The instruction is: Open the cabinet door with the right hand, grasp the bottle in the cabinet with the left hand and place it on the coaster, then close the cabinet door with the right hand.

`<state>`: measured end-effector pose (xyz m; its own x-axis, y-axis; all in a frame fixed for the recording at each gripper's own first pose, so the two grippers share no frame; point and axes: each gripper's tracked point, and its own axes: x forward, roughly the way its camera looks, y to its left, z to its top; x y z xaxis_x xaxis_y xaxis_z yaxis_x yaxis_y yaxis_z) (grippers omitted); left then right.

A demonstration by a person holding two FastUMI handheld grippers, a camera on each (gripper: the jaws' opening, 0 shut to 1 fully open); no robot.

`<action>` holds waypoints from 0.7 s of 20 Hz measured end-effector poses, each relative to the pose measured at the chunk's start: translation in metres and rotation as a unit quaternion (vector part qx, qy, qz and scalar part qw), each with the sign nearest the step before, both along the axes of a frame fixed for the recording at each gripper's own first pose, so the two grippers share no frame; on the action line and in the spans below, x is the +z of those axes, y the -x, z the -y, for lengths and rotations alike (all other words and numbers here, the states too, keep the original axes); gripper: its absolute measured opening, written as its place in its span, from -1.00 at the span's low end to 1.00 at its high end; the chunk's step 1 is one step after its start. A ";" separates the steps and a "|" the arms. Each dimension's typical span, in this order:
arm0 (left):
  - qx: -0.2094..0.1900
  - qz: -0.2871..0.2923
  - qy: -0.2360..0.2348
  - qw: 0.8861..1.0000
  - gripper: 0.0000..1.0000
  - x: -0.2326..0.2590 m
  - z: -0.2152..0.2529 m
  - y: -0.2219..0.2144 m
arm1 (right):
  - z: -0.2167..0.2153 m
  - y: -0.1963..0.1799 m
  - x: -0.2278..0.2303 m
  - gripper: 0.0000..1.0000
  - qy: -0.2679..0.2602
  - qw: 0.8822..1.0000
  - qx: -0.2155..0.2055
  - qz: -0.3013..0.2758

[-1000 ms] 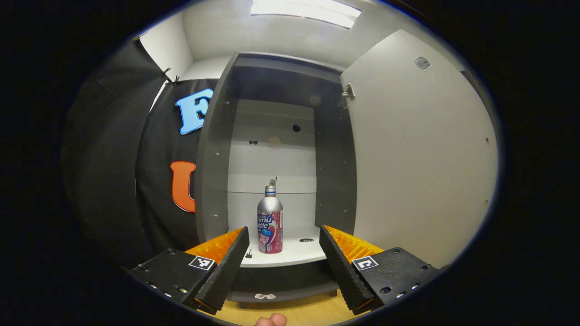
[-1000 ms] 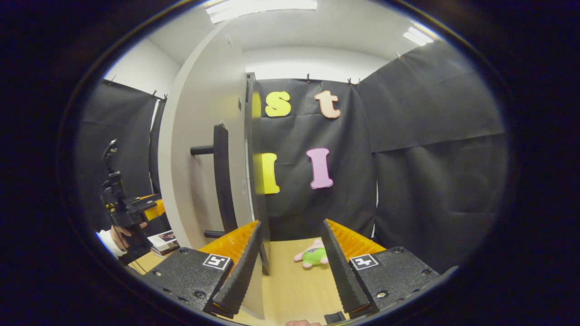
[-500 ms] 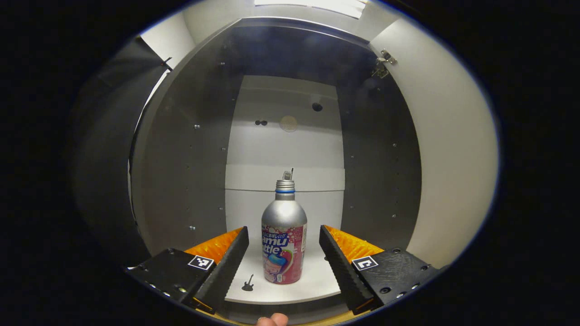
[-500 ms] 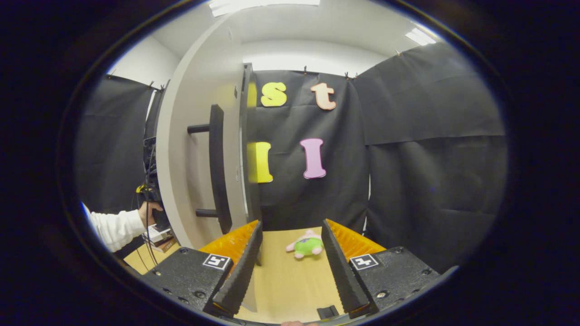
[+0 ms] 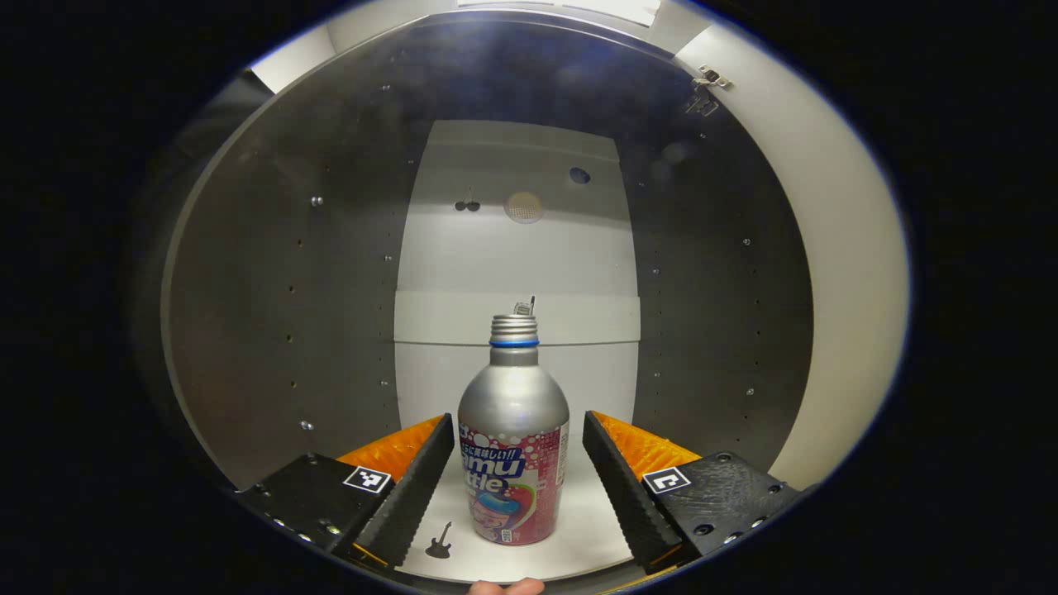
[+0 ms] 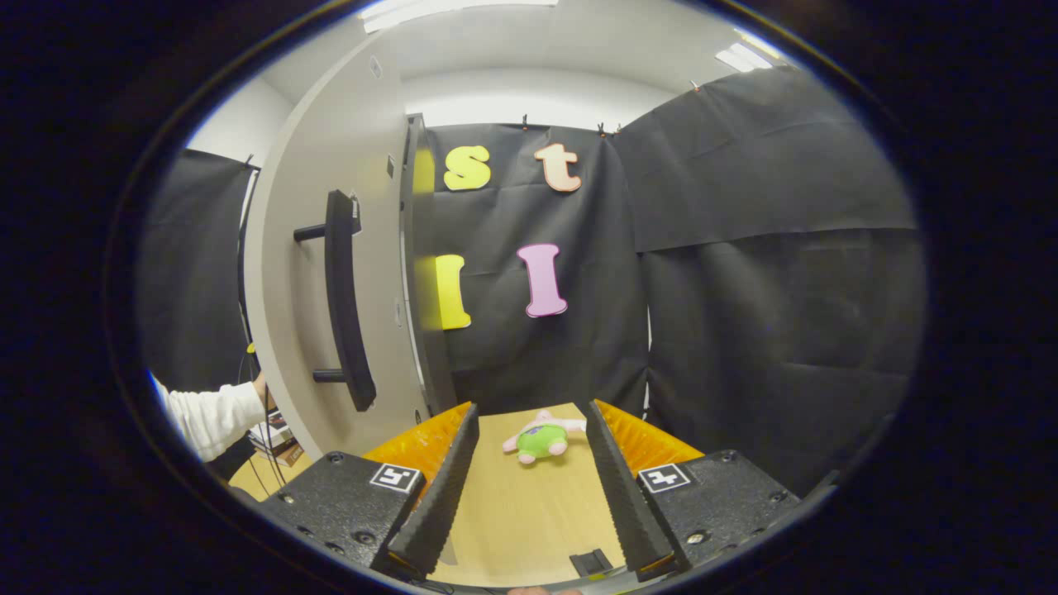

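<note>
A silver bottle (image 5: 513, 430) with a red and blue label stands upright on the white shelf (image 5: 579, 533) inside the dark cabinet (image 5: 273, 314). My left gripper (image 5: 517, 483) is open, one finger on each side of the bottle's lower body, with a small gap on both sides. The pale cabinet door (image 6: 318, 248) stands swung open; its dark bar handle (image 6: 345, 302) is in the right gripper view, up and left of my right gripper (image 6: 529, 487). That gripper is open over the wooden table (image 6: 529, 512) with nothing between its fingers.
A small green and pink plush toy (image 6: 541, 435) lies on the table beyond the right gripper. A person's white sleeve (image 6: 207, 413) reaches behind the door at the far left, with a stack of books (image 6: 273, 434) below it. A tiny guitar mark (image 5: 439, 540) is on the shelf.
My left gripper has moved forward into the cabinet, so the bottle now stands between its fingers. The right gripper has drawn back from the door's edge, and the handle now sits farther left.
</note>
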<state>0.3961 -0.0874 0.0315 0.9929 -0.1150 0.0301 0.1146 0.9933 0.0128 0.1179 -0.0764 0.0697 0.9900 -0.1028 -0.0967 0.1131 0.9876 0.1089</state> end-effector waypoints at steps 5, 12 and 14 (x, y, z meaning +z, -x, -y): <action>0.007 -0.005 -0.008 1.000 0.58 -0.003 -0.006 -0.004 | -0.006 -0.010 -0.001 0.64 0.000 1.000 0.006 -0.001; 0.000 0.015 0.008 1.000 0.66 0.014 -0.015 0.036 | -0.018 -0.020 -0.005 0.63 0.004 1.000 0.026 0.001; -0.008 0.025 0.009 1.000 0.46 0.019 -0.019 0.061 | -0.020 -0.021 -0.012 0.65 0.002 1.000 0.029 0.000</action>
<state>0.3352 -0.0689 0.0503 0.9882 -0.1291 0.0829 0.1295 0.9916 0.0002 0.1388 -0.0566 0.0581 0.9943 -0.0451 -0.0965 0.0553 0.9929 0.1058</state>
